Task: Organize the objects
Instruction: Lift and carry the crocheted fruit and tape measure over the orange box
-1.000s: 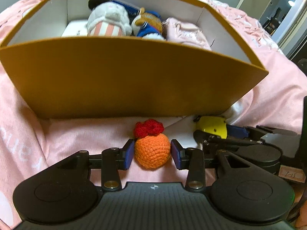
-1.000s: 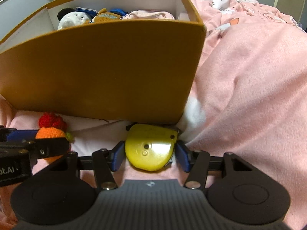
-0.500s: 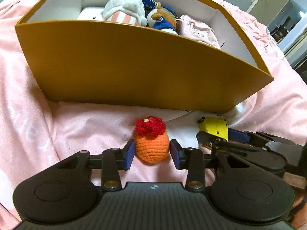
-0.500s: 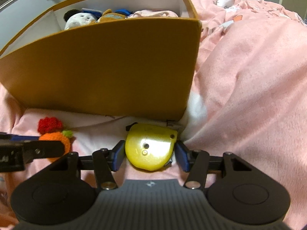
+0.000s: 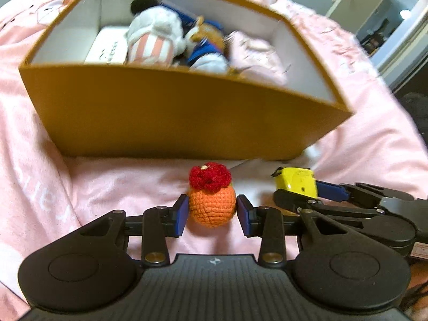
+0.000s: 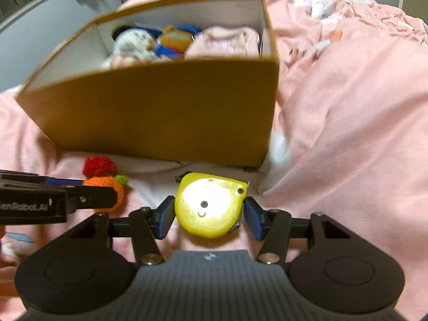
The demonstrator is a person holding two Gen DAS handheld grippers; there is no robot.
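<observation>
Left wrist view: left tongs [image 5: 212, 211] clamped on the orange crochet ball [image 5: 212, 208], blue pads [image 5: 182, 214] pressing both its sides, red crochet flower [image 5: 210, 178] on top. Ball sits in front of the brown box [image 5: 171, 123], over the pink bedspread [image 5: 37, 165]; lifted or resting, cannot tell. Box open-topped, white inside, motion-blurred. Inside it: white-and-pink striped plush [image 5: 153, 40], brown and blue plush [image 5: 206, 40], pink pouch [image 5: 254, 56], white flat box [image 5: 108, 45] with dark print too blurred to read. Right tongs [image 5: 297, 191] enter from the right side, closed on the yellow tape measure [image 5: 297, 183], just beside the ball. Open doorway [image 5: 388, 18] top right.

Right wrist view: right tongs [image 6: 209, 215] gripping the yellow tape measure [image 6: 210, 207] by its edges, flat face up, glare on it, small label near its top edge unreadable. It is just in front of the brown box [image 6: 165, 117], near the box's right corner. Left tongs [image 6: 101, 187] come in at left holding the orange crochet ball [image 6: 112, 187], red flower [image 6: 97, 165] and a green leaf bit [image 6: 121, 178] showing. White lettering on the left tool body [image 6: 29, 206] reads "GenRobot.AI", first letter partly cut. Same plush toys visible in the box. Pink bedspread [image 6: 347, 133] rumpled at right.
</observation>
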